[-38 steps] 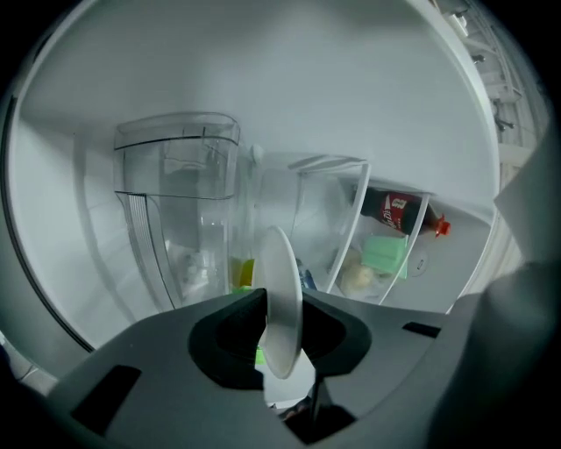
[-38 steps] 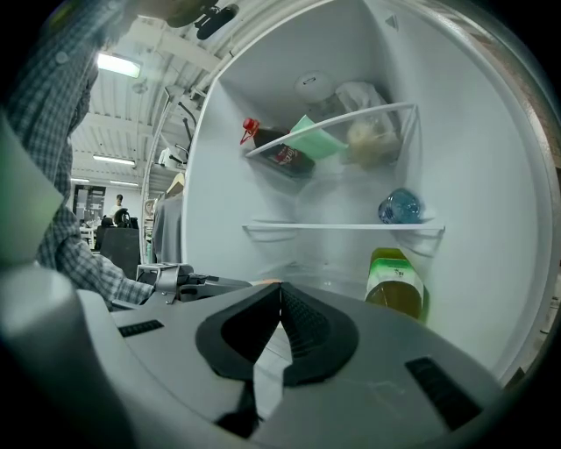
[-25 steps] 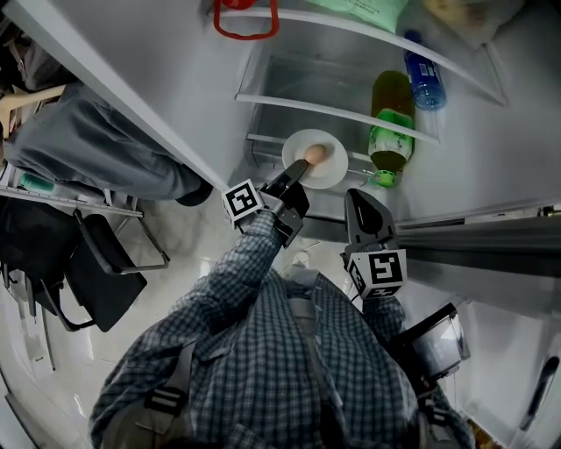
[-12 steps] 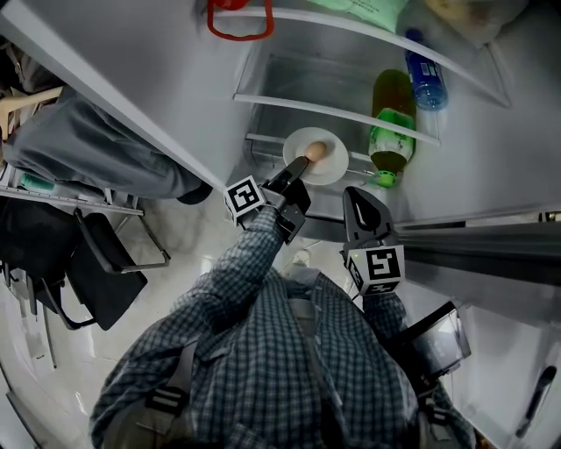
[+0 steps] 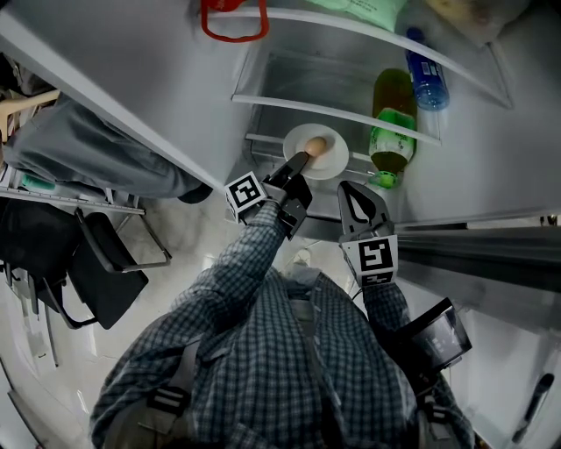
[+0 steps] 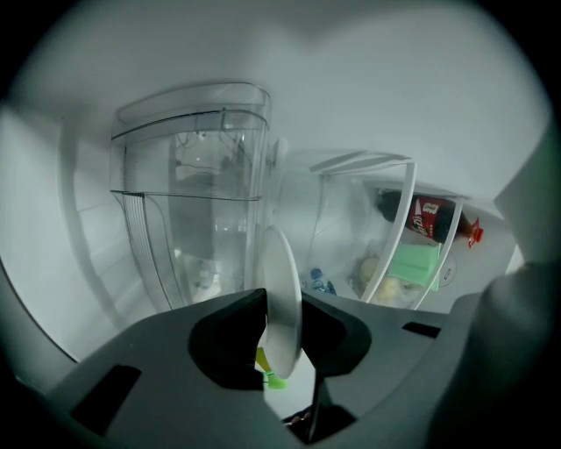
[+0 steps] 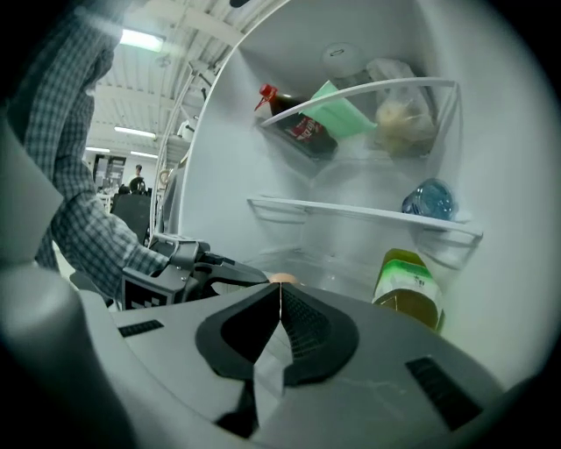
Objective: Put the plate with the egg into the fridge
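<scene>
A white plate (image 5: 330,160) carrying a brown egg (image 5: 316,146) hangs at the mouth of the open fridge, just in front of the lower clear shelf (image 5: 324,109). My left gripper (image 5: 295,164) is shut on the plate's near rim. In the left gripper view the plate (image 6: 282,298) stands edge-on, pinched between the two jaws. My right gripper (image 5: 354,188) sits just right of the plate, jaws shut together with nothing in them; its own view shows the right gripper (image 7: 280,289) and the egg's top (image 7: 282,278) peeking over it.
A green-labelled bottle (image 5: 390,123) and a blue-capped water bottle (image 5: 424,81) stand in the door shelves (image 7: 368,211) at right, with a dark sauce bottle (image 7: 296,125) and bags above. A clear drawer (image 6: 197,193) fills the fridge interior. A red loop (image 5: 231,19) hangs at top.
The plate and left gripper have crept slightly farther toward the fridge shelf. The right gripper has shifted a little left and up and rolled somewhat.
</scene>
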`<state>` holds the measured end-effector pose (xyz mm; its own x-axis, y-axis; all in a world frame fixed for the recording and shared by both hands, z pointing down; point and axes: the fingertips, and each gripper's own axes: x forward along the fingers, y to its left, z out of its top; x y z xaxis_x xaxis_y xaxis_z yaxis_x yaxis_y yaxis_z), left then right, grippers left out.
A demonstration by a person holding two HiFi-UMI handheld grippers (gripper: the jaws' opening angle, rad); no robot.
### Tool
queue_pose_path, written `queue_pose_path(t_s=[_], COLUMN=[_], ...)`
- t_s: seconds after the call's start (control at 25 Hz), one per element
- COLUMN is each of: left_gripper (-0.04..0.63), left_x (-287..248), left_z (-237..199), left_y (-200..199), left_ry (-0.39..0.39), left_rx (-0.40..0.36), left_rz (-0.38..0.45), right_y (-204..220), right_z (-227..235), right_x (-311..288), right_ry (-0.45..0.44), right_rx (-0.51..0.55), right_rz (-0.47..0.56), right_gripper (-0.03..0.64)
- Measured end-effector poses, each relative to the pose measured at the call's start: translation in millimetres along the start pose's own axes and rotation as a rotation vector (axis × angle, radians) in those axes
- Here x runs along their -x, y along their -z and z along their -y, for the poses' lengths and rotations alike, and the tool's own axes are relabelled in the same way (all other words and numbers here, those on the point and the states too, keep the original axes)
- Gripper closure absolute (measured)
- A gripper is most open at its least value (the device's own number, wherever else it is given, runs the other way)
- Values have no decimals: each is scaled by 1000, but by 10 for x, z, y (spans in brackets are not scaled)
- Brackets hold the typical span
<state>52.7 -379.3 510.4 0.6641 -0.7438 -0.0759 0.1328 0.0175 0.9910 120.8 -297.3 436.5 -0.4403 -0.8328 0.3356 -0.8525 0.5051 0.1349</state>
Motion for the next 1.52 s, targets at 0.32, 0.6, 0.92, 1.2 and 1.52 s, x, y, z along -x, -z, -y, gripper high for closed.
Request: queue_pose_path(t_s=[0.32, 0.6, 0.92, 1.2, 1.52], left_gripper=[511, 511, 511, 511, 511], left_x=[-54, -56, -59, -66, -32], left_z=[-13, -12, -17, -33, -63], left_y=[-28, -15, -18, -26, -25], left_ry=[4, 12, 10, 9, -11], left_rx=[-4, 1, 7, 18, -31], left_rz=[-6, -7, -8, 3, -25], right_y=[148, 310, 447, 518, 523], right_z=[-84, -227, -329, -334, -304], right_x=[-225, -423, -528, -612, -623], right_ry=[-28, -56, -101, -85, -71], right_rx=[323, 666, 843, 1001, 1026], right_rz=[-112, -191, -242, -264, -288], right_gripper=[609, 607, 549, 552, 584])
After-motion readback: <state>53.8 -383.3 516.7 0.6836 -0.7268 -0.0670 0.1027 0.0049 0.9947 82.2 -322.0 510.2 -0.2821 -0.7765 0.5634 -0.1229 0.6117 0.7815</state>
